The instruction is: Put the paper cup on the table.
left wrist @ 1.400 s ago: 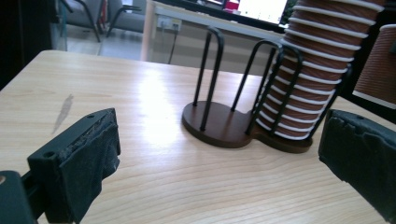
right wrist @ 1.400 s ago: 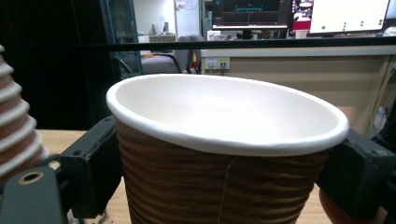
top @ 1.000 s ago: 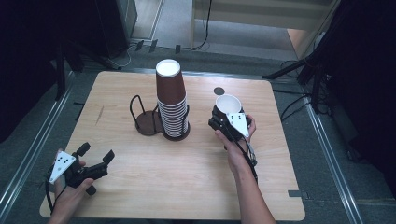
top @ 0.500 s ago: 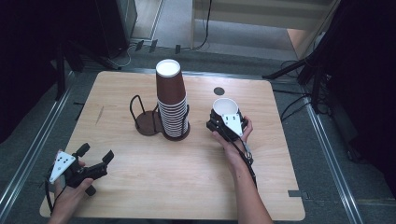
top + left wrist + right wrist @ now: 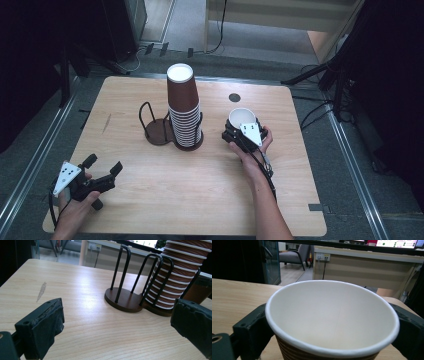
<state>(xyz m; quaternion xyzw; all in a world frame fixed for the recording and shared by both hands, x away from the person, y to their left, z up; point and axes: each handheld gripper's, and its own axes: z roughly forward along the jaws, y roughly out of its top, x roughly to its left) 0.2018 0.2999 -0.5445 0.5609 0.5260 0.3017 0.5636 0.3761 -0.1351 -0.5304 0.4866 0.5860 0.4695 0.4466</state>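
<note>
Right claw [image 5: 239, 131]: clamped on a single paper cup [image 5: 242, 118], a jaw pressed to each side just under the rim; the cup sits upright, white mouth open to the ceiling, right of centre in the high view.
Cup up close: in the right gripper view the paper cup [image 5: 332, 322] stands between the two black jaws, brown ribbed wall below a white rolled rim.
Cup stack [image 5: 184, 107]: a tall column of upturned brown cups in the wire holder [image 5: 165, 127], centre of the high view, just left of the held cup.
Key relation: the stack lies left of the right claw, axis vertical; the right hand is by far the nearer, so I'd judge any move between cup and stack falls to it.
Left claw [image 5: 102, 172]: jaws wide apart, holding nothing, low over the surface [image 5: 200, 200] at lower left, well apart from the stack.
Left gripper view: the holder [image 5: 130, 293] and stack [image 5: 175, 280] show ahead, between the parted jaws.
</note>
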